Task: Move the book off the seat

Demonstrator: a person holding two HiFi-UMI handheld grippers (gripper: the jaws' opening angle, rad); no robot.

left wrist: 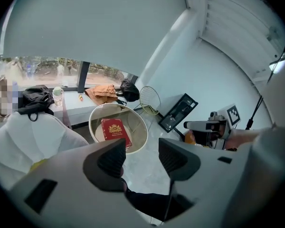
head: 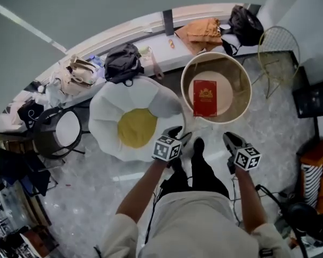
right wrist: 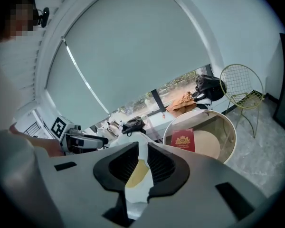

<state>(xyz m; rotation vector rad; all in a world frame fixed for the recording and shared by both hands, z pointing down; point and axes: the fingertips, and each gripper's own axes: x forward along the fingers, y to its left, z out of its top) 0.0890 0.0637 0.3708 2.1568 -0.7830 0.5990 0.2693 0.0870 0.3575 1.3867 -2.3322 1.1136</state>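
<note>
One red book (head: 205,98) lying flat inside one round cream tub (head: 215,55), just beside one white flower-shaped seat (head: 151,98) with a yellow centre. Two grippers, both clear of the tub: left gripper (left wrist: 141,153) with jaws apart and empty; right gripper (right wrist: 142,163) nearly closed, narrow gap, nothing between. One gold wire chair (head: 277,52) behind the tub.

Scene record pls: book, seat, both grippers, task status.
book: red book, lying flat on the seat
seat: round tub chair, in front of the person
left gripper: jaws apart, nothing between
right gripper: jaws nearly together, narrow gap, nothing between
nearby: white flower cushion, left of chair in head view
status: book not yet moved
</note>
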